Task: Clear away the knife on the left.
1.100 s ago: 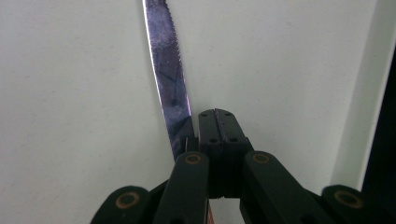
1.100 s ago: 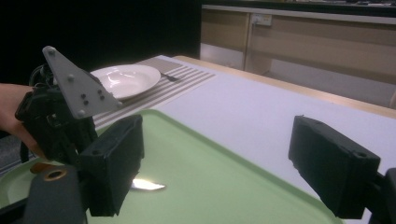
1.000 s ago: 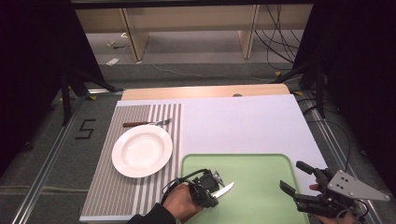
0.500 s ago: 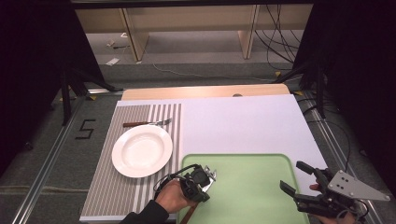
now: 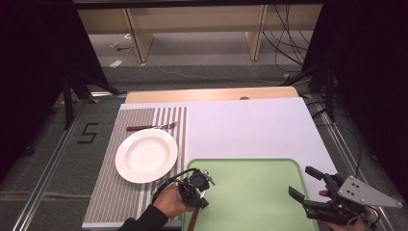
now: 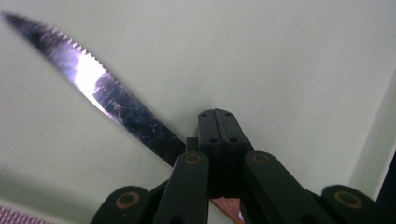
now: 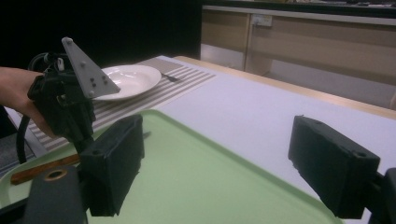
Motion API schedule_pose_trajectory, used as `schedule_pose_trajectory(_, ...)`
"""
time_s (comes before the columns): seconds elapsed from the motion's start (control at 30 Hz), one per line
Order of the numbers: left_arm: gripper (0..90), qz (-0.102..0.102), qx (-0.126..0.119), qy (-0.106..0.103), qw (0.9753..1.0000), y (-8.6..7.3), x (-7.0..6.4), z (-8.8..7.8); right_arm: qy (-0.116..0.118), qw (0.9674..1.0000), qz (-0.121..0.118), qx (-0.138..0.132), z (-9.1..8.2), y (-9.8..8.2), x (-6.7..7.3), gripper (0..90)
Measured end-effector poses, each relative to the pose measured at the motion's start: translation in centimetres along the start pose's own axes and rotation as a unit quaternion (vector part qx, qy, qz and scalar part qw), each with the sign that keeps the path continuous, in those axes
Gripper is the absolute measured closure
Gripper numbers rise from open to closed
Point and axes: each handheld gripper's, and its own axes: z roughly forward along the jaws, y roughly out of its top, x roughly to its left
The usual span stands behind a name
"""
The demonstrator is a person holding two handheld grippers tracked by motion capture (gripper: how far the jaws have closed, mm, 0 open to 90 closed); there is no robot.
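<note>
- Knife (image 6: 107, 98) with a serrated steel blade and a brown wooden handle (image 5: 191, 220), held in the left gripper (image 6: 217, 122), whose fingers are closed on it where blade meets handle.
- It hangs low over the left edge of the green tray (image 5: 250, 192), handle pointing back toward the person.
- A second ago the blade showed plainly, pointing right over the tray; the left hand (image 5: 168, 199) has since shifted left toward the tray's edge, and the gripper now covers the blade from above. My reading: the knife is being carried off the tray toward the place setting.
- White plate (image 5: 146, 155) sits on a striped placemat (image 5: 108, 192), a fork (image 5: 151, 127) lying just beyond it.
- Right gripper (image 5: 308, 185) hovers at the tray's right corner, fingers spread wide and empty.
- Hard to judge: whether the knife touches the tray, and the handle's end is cut off at the bottom edge.
</note>
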Motion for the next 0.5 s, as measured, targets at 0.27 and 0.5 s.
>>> schedule_pose_trajectory(0.27, 89.6, -0.01, 0.007, -0.003, 0.9999, -0.68, 0.59, -0.39, 0.0, 1.0, -0.001, 0.0, 0.0, -0.01, 0.0, 19.3)
schedule_pose_trajectory(0.5, 89.6, -0.016, 0.008, -0.007, 0.9998, -1.04, 0.98, -0.58, 0.0, 1.0, -0.001, 0.0, 0.0, -0.01, 0.03, 19.3)
